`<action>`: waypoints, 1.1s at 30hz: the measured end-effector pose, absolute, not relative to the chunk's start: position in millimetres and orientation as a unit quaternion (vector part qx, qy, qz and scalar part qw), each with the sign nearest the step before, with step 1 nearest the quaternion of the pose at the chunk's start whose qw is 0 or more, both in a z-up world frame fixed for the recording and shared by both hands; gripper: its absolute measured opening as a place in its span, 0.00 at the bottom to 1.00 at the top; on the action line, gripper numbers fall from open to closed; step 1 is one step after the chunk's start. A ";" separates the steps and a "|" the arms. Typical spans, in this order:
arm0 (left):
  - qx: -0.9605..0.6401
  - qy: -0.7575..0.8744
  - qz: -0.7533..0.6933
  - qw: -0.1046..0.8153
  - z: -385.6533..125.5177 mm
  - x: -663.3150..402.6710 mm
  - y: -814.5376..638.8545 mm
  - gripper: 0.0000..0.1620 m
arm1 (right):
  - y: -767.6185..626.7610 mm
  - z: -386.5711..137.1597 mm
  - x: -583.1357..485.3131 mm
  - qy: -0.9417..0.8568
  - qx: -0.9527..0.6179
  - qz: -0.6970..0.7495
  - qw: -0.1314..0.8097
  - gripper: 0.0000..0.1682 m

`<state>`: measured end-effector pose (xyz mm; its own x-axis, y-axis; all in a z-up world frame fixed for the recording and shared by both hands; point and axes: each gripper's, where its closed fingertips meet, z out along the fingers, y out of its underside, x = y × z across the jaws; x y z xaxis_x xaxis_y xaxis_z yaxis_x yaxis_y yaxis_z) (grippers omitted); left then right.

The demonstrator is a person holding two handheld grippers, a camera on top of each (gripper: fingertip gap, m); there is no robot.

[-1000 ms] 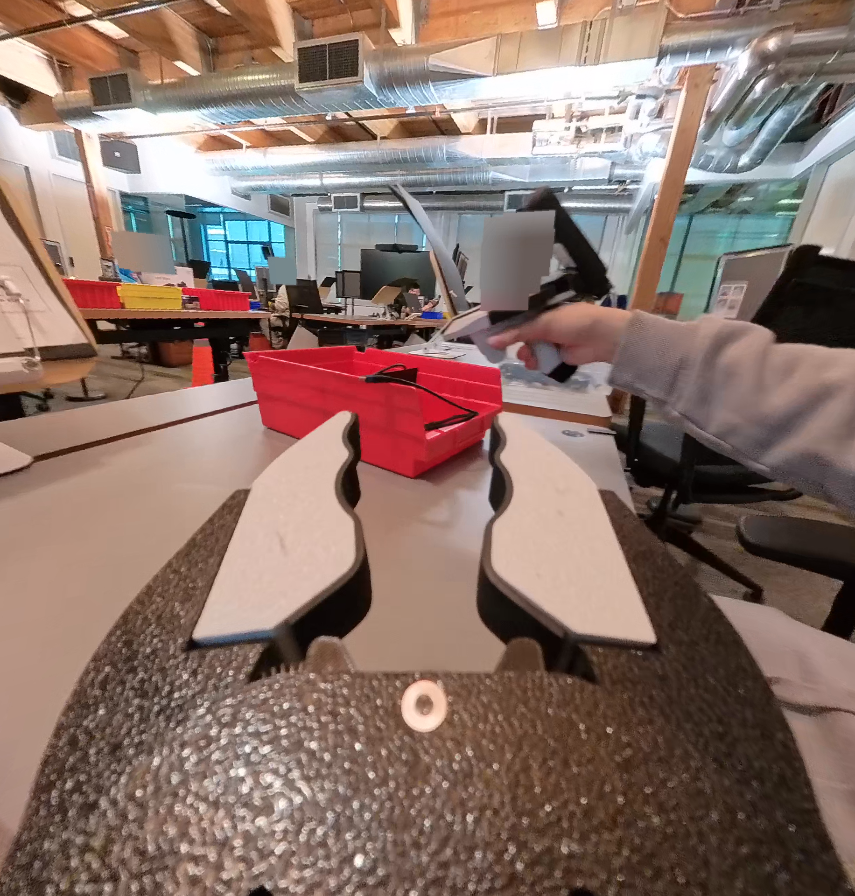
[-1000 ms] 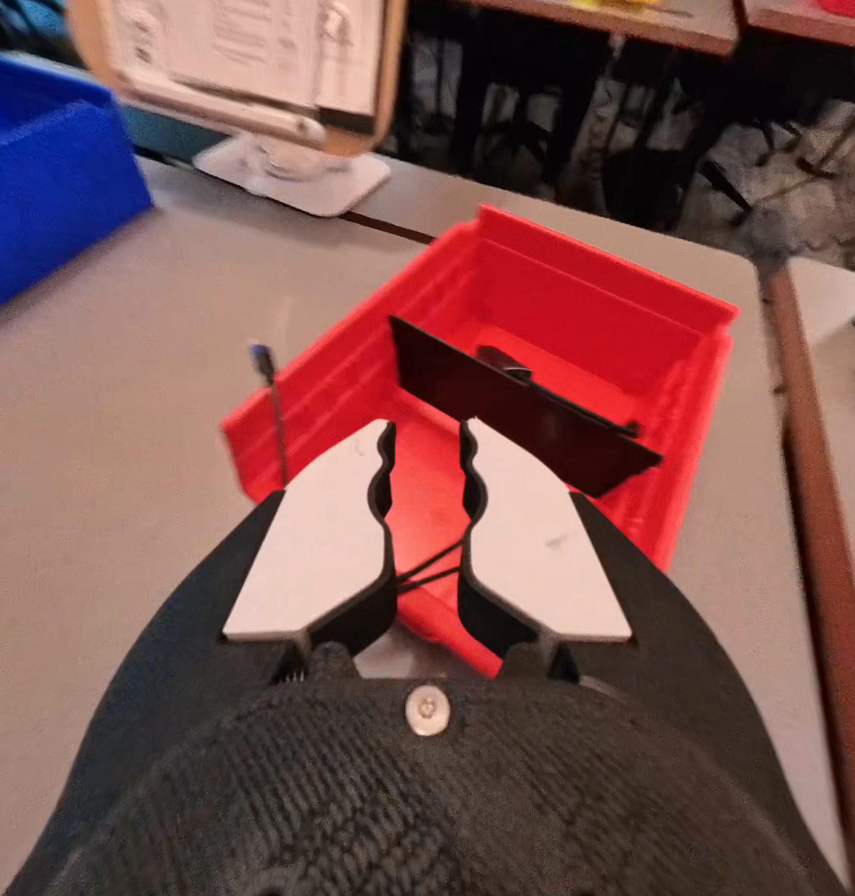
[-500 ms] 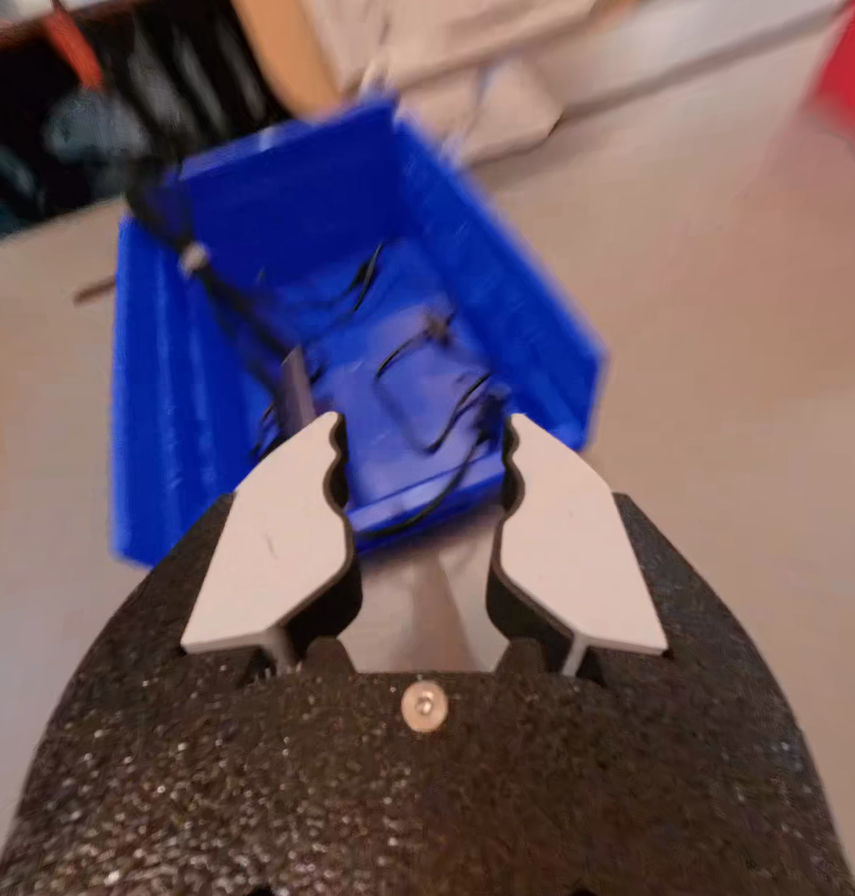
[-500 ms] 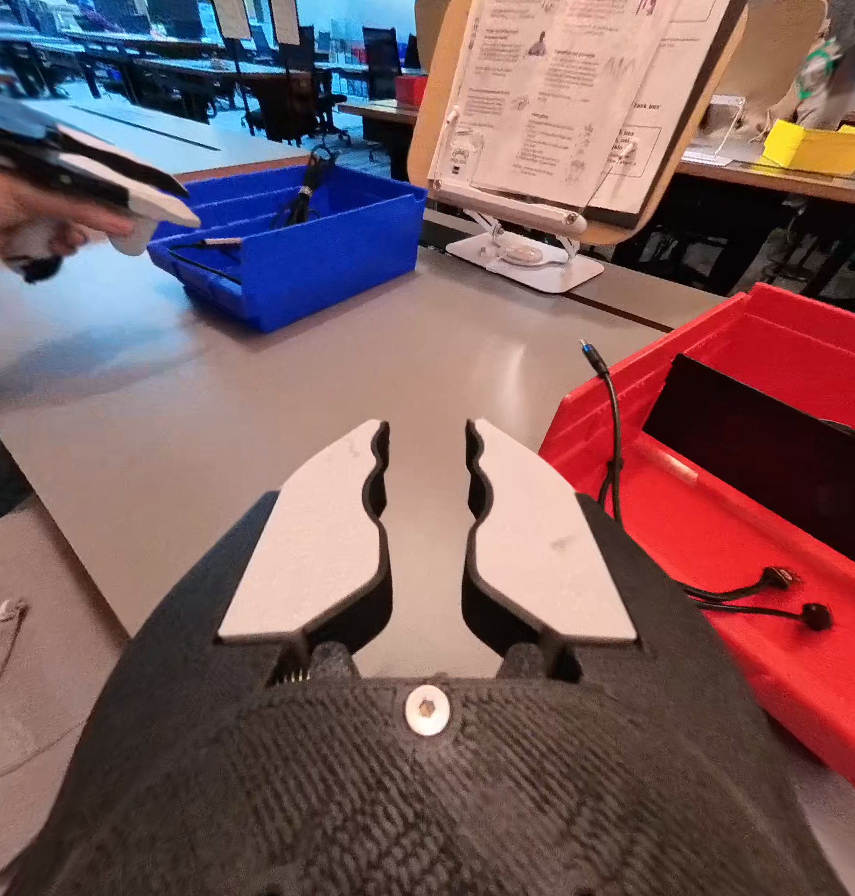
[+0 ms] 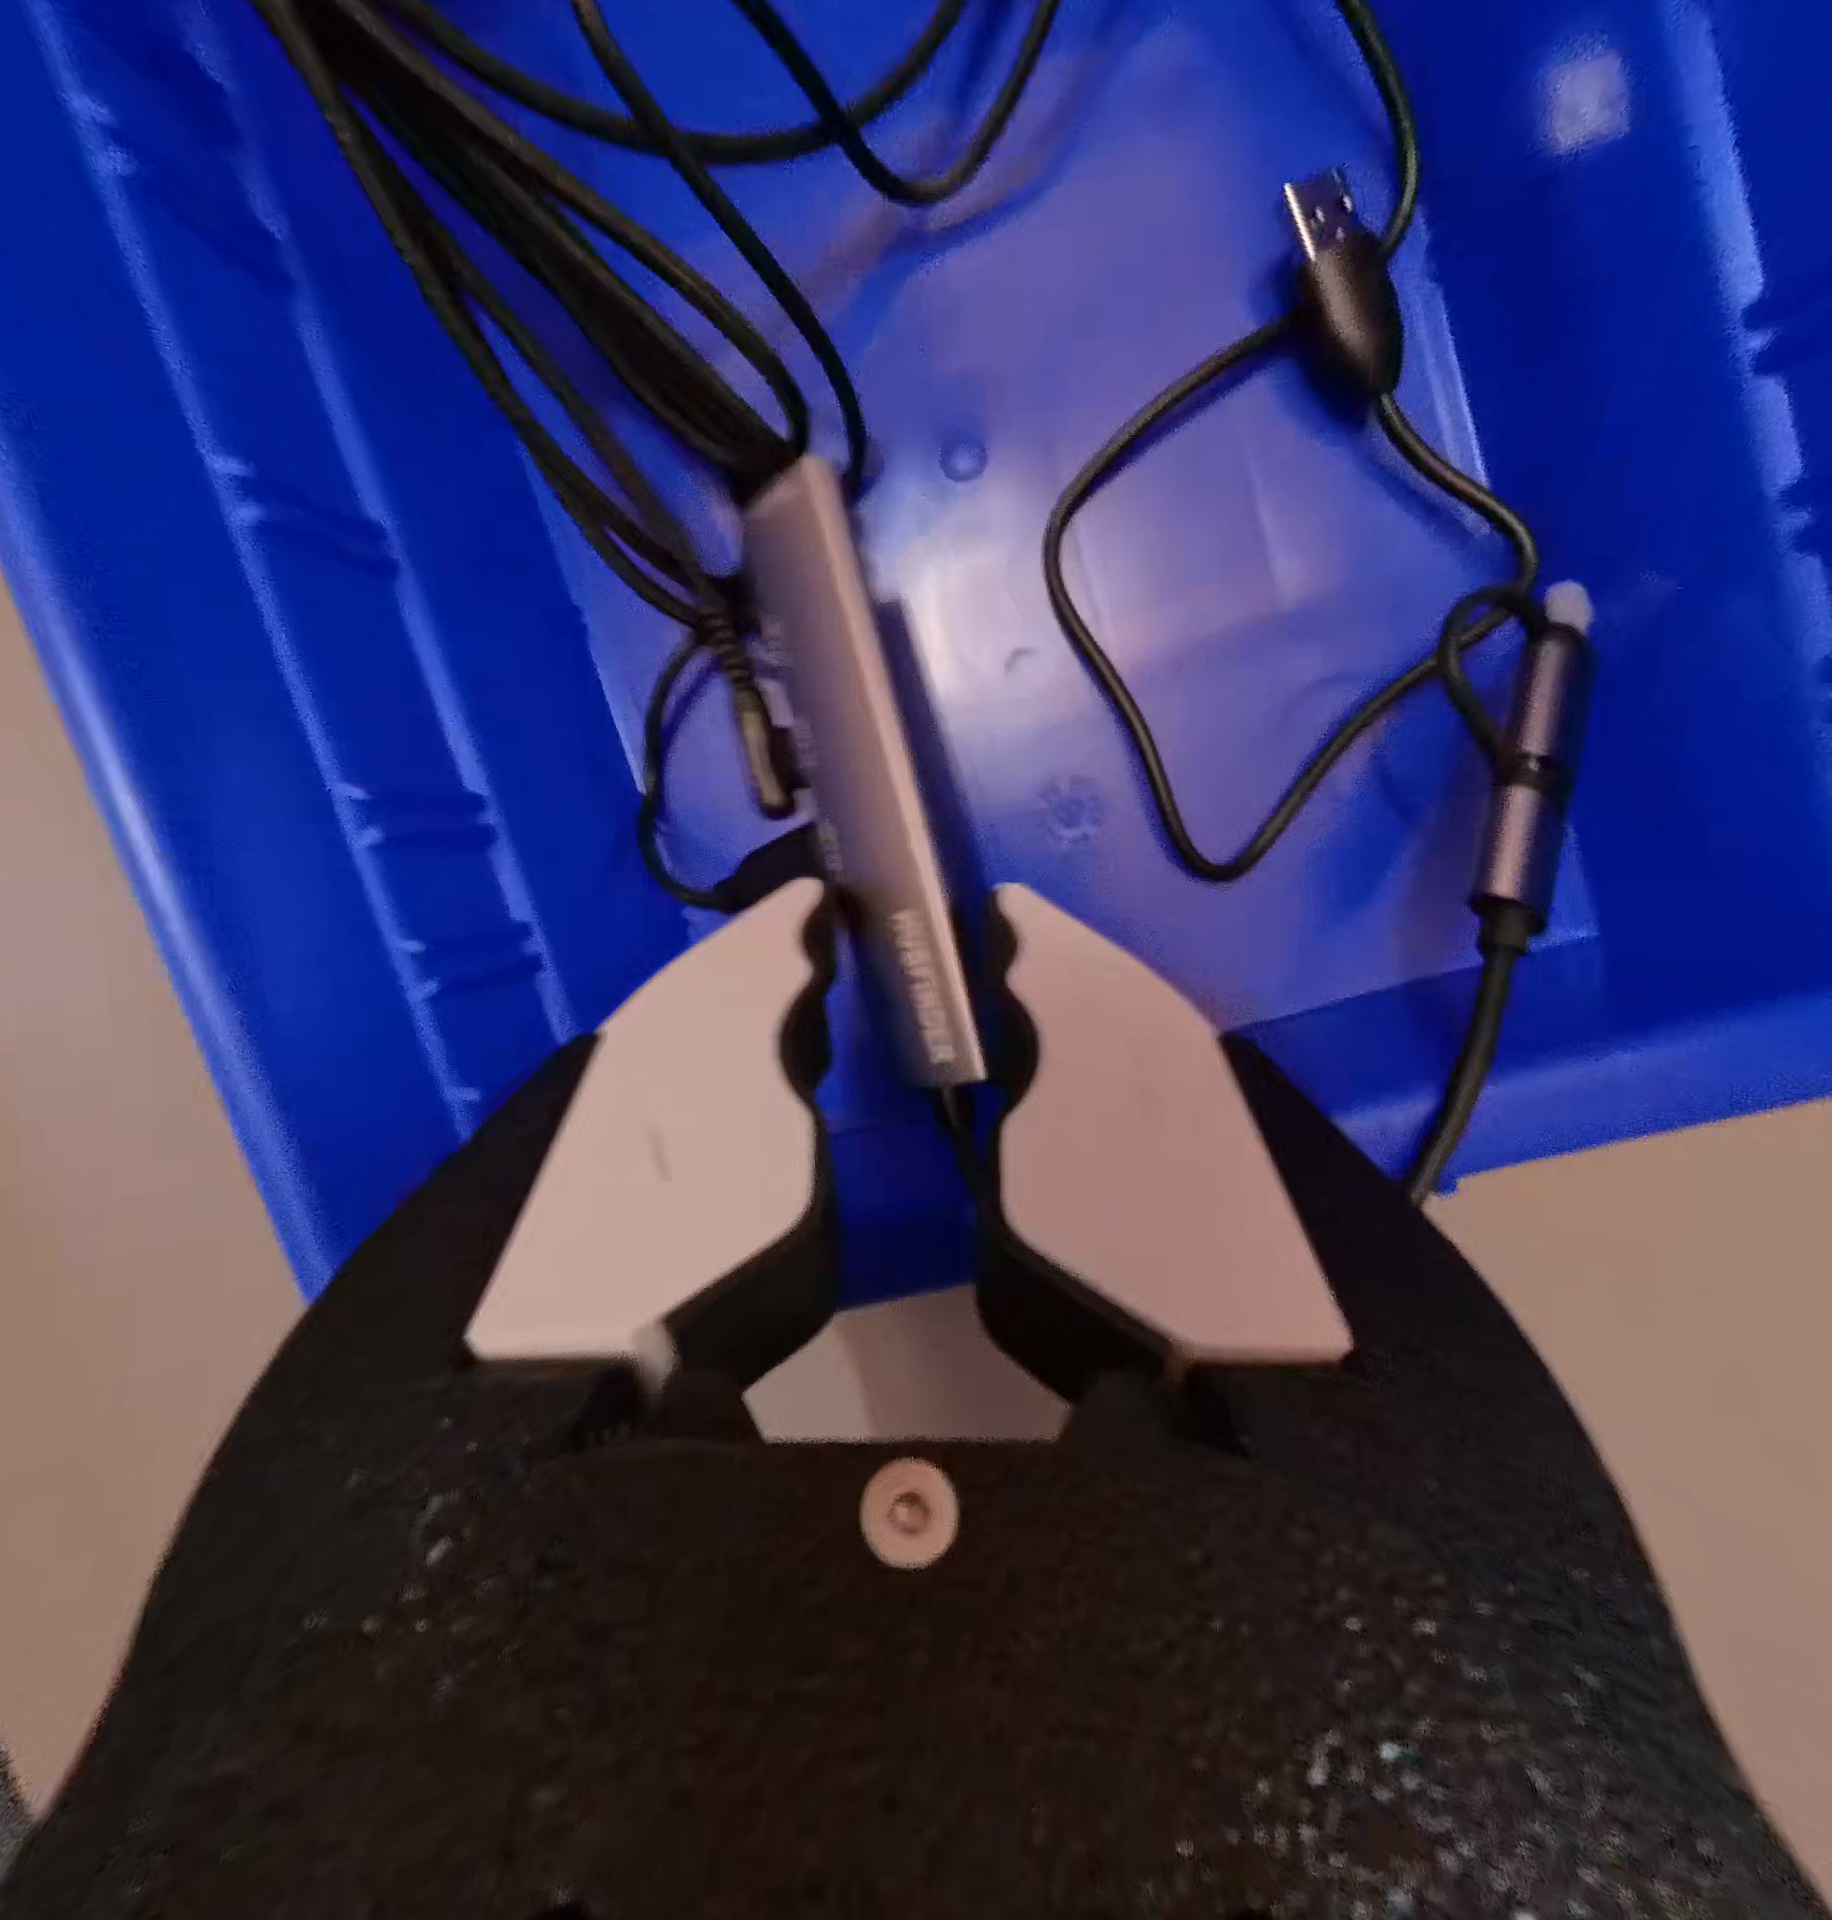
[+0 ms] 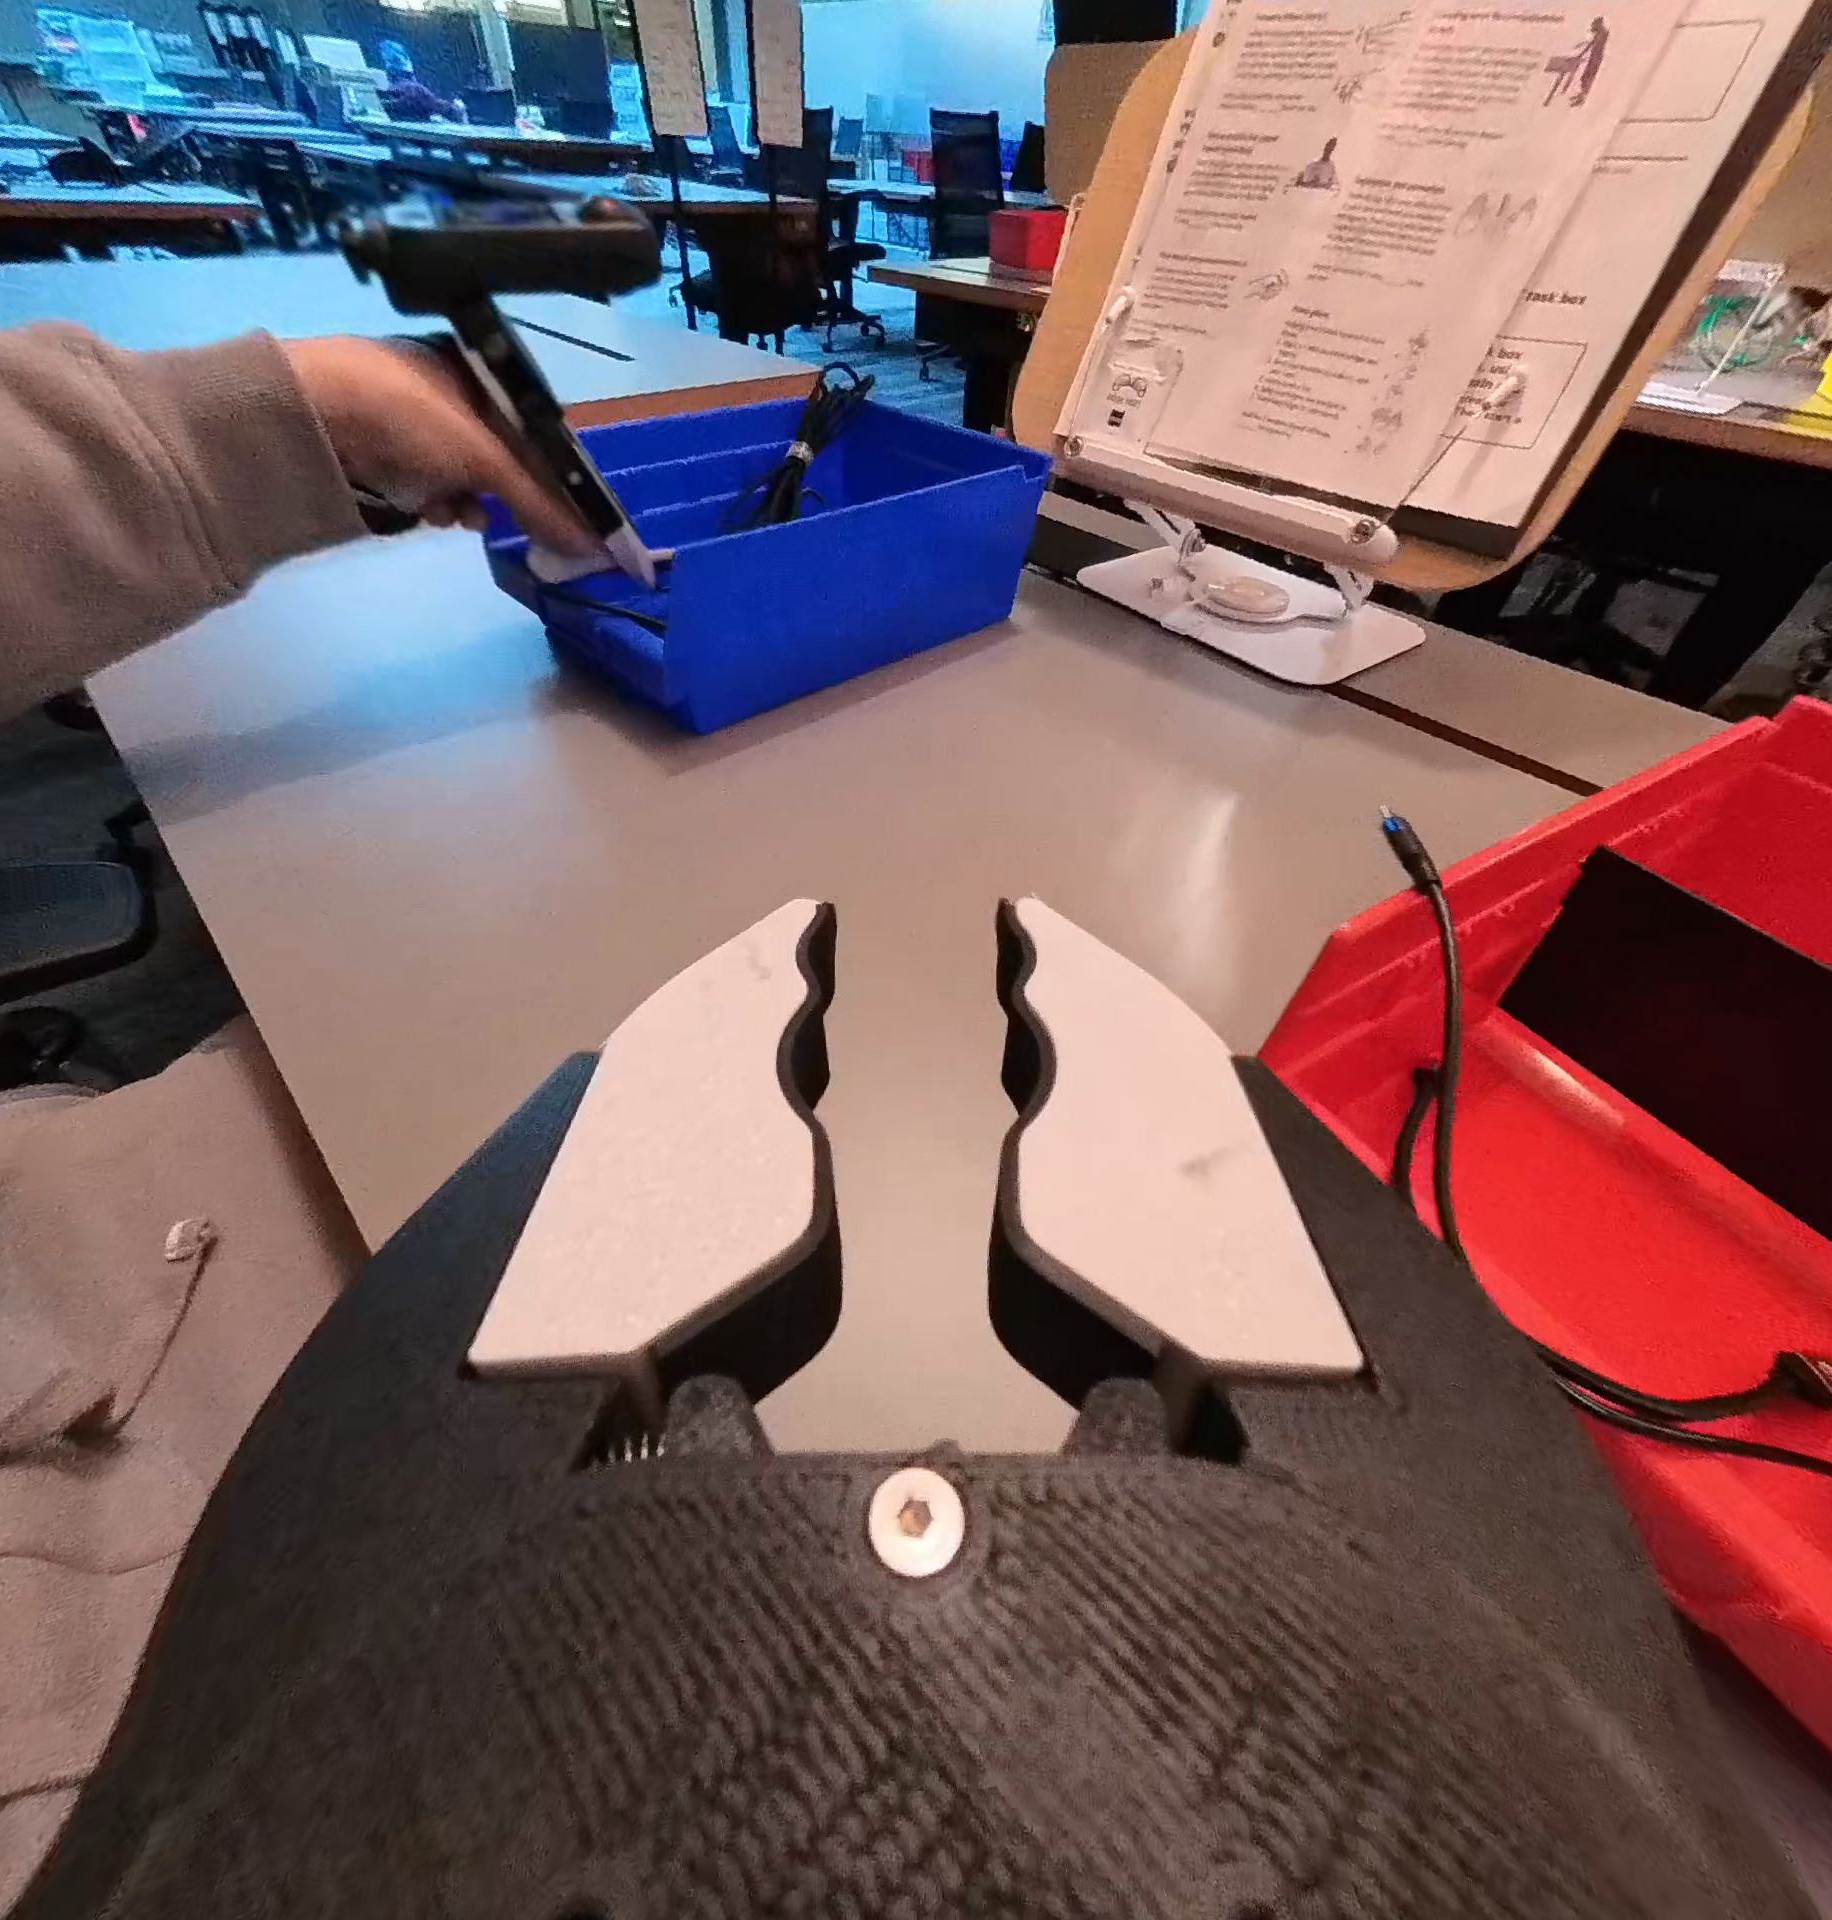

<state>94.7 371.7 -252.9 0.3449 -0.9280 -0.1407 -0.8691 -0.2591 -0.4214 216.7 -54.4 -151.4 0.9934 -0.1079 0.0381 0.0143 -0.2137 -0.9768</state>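
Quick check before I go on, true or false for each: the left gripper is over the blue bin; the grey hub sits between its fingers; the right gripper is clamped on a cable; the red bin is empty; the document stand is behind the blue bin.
1. The left gripper is over the blue bin. True.
2. The grey hub lies between its open fingers. True; contact cannot be told.
3. The right gripper is clamped on a cable. False: it is open over bare table.
4. The red bin is empty. False: a black cable and a black divider are in it.
5. The document stand is behind the blue bin. False: it stands to the bin's right.
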 end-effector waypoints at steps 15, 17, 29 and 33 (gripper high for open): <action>-0.467 0.559 -0.028 0.684 -27.8 106.2 318.9 0.06 | -30.1 -130.2 186.0 0.010 -0.740 0.008 0.672 0.17; -0.420 0.557 -0.057 0.714 1.7 105.8 290.9 0.06 | -26.6 -119.3 178.9 -0.001 -0.729 0.010 0.685 0.17; 0.051 0.652 -0.105 0.749 17.4 111.3 81.8 0.05 | -14.2 -46.0 163.7 -0.135 -0.674 -0.341 0.642 0.27; 0.180 0.635 -0.046 0.750 -17.3 114.2 36.3 0.05 | -9.9 -47.6 137.1 -0.080 -0.688 -0.030 0.720 0.26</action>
